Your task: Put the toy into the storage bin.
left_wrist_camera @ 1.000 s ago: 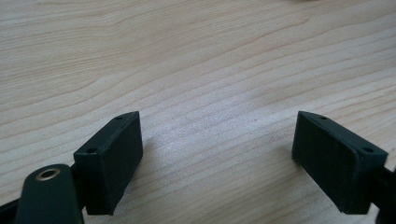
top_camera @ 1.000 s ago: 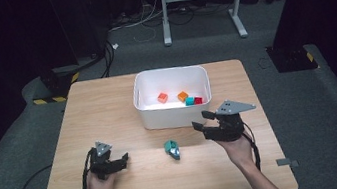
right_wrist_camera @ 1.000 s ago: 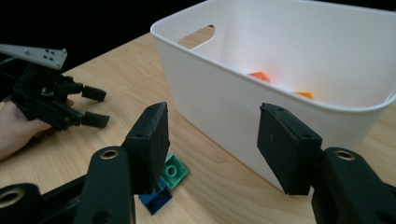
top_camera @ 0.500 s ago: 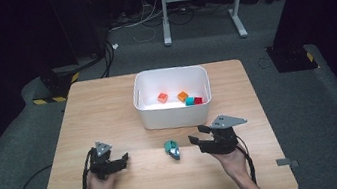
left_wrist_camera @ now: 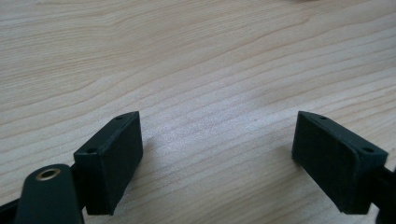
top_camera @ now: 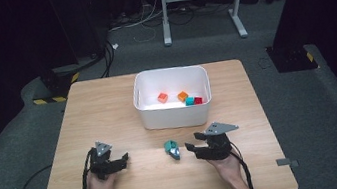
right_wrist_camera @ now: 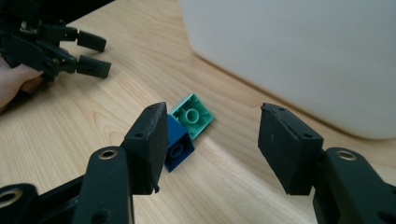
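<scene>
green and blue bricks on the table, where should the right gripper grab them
Grip the joined bricks across their flat side walls, coming in low from the right gripper side. They lie tipped on the table, hollow undersides facing the gripper, with the white bin close behind.

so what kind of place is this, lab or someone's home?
Looks like a lab or recording studio, not a home. Black curtains close in the space, cables run loose over grey carpet, and a lone wooden table holds a white bin of toy bricks, with a hand-held gripper on each side.
</scene>
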